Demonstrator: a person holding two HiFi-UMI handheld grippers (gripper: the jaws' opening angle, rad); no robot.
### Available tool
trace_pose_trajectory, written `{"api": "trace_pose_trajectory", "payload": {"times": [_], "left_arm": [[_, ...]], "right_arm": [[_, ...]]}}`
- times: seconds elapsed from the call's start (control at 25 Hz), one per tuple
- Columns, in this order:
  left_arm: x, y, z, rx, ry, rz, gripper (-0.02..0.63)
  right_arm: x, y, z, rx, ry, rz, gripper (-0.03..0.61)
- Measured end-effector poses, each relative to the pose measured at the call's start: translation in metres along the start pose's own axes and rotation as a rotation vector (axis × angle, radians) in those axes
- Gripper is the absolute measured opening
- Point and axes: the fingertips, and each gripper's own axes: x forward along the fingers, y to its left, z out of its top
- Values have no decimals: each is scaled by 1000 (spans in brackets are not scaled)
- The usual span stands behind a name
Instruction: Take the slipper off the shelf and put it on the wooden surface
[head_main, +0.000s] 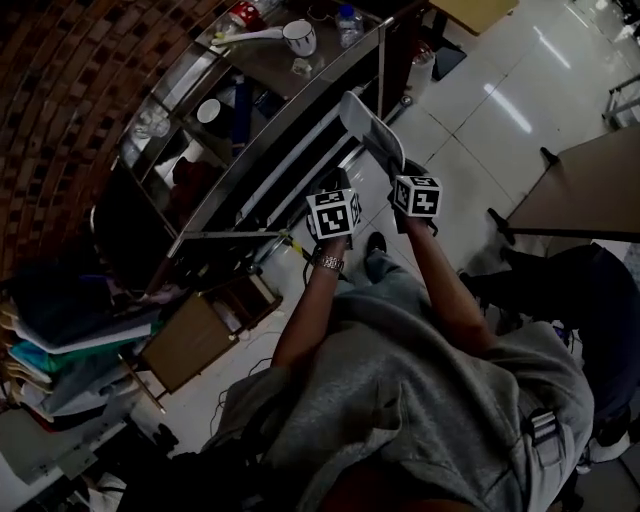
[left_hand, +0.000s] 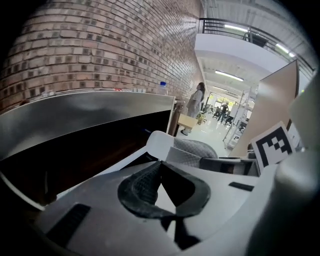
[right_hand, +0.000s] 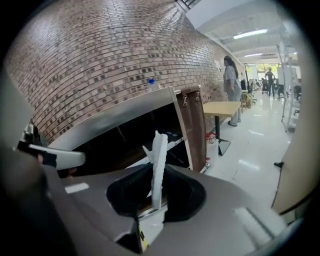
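A grey slipper with a white sole hangs in the air in front of the metal shelf, toe up. My right gripper is shut on its lower end. In the right gripper view the slipper's sole stands edge-on, pinched between the jaws. My left gripper sits just left of the right one, close to the slipper but apart from it. Its jaws meet at the tips with nothing between them. In the left gripper view the slipper lies just ahead, beside the right gripper's marker cube.
The shelf top carries a white mug and a plastic bottle. A brown wooden table stands on the tiled floor at right. A flat brown box and stacked folded cloth lie at lower left. A brick wall backs the shelf.
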Motion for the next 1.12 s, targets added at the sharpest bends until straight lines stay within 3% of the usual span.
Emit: {"api": "trace_pose_trajectory", "payload": {"times": [0.32,0.44,0.6,0.72,0.92,1.12], "left_arm": [[-130,74,-55,-57,-116,93,-2],[-203,114,-118,-61,-133,128,-2],[-316,184,-227,-104,-83,223,-2],[-404,229,-297,-186,-48,287,-2],[-509,283,-353,-334,-120,383,-2],[-567,304,-391,-406,-141,449,-2]], "right_arm": [[-46,107,-70,-106,14,58,54],[-77,161,-125,-121,15,51,54],[-134,255,-222,-107,43,75,54],[-177,345,-289,-196,102,138,54],[-218,484,-347,-361,138,316,56],[-239,557,-393,-484,183,430,57]]}}
